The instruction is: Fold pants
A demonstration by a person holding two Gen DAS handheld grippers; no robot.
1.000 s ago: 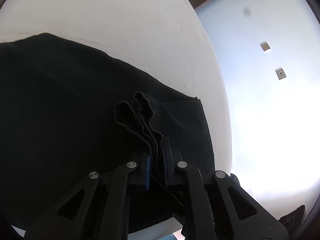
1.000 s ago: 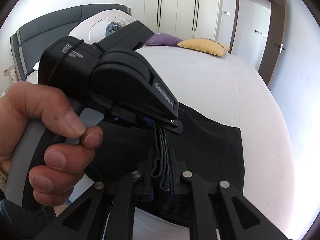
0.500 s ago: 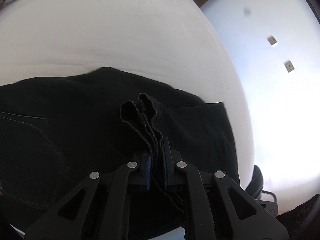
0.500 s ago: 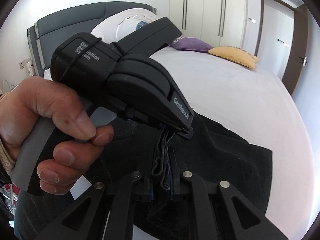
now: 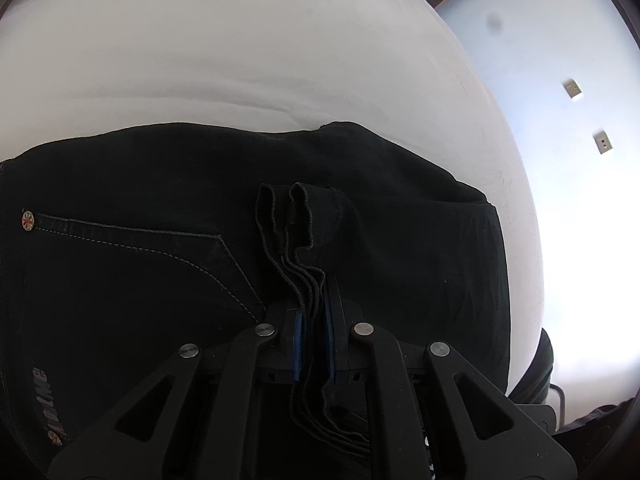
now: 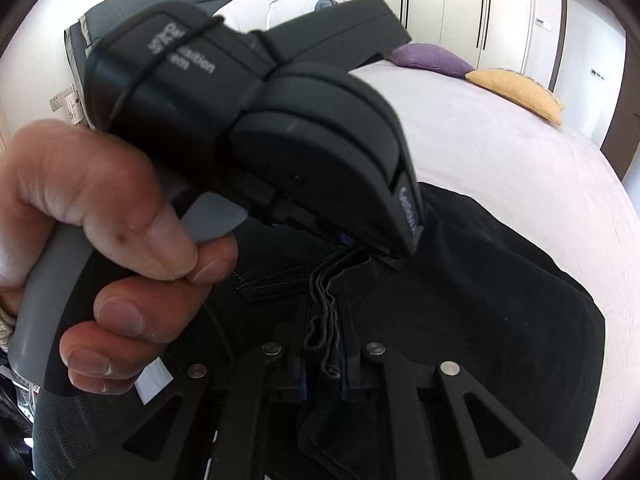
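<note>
Mid-fold: left gripper [image 5: 311,312] and right gripper [image 6: 325,354] both clamp pants [image 5: 400,240] hems, frame centre. Next: lay onto waist.

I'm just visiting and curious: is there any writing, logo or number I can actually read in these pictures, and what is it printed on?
"...sition" above "...em": pale letters on the black handheld left gripper, beginnings hidden.
Pale logo on that gripper's nose: too blurred to read.
Vertical pale lettering on the black denim pants: too distorted to read.
Union Jack emblem, no words: on the round metal rivet.
Black right gripper: no text visible.
</note>
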